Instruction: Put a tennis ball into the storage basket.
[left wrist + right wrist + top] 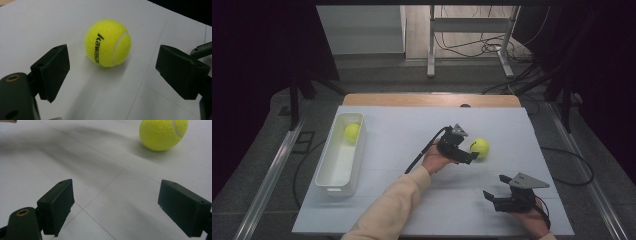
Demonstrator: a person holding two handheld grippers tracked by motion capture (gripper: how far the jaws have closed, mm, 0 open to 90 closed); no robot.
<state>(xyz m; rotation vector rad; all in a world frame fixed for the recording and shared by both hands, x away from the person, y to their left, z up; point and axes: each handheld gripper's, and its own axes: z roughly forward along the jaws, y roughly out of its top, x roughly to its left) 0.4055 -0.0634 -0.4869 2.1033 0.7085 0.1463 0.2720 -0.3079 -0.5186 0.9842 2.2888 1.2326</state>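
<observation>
The left claw (468,156) stands wide, its jaws flanking empty bench (402,130) just short of the tennis ball (480,147), which lies at about one o'clock of the claw, seemingly untouched. The right claw (496,196) is also wide, holding nothing, near the bench's five o'clock corner. A second ball (352,132) sits in the white tray (330,176) at nine o'clock.

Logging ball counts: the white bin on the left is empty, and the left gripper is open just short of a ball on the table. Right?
Not quite: the bin is not empty. The high view shows one yellow ball lying in its far end. The rest holds: the left gripper is open, just short of the ball on the table, as the left gripper view shows.
</observation>
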